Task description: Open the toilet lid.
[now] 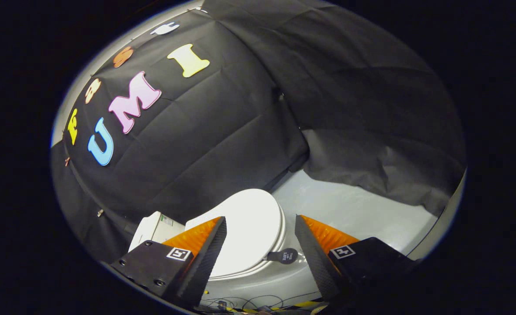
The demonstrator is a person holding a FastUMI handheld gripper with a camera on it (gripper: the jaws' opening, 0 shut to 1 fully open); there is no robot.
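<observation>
The lid [251,227] lies flat and shut on the toilet [262,280], which stands on the pale floor [354,210] with its tank [155,229] close to the cloth wall [205,144]. A small dark tab [284,256] sticks out from the lid's rim on the side toward the floor's open part. The gripper [260,238] hovers above, fingers spread wide with nothing between them, the lid showing through the gap. This looks like the approach step: no contact yet. Next, I judge, the fingers must drop to the tab or the rim, catch it, then swing the lid up toward the tank.
</observation>
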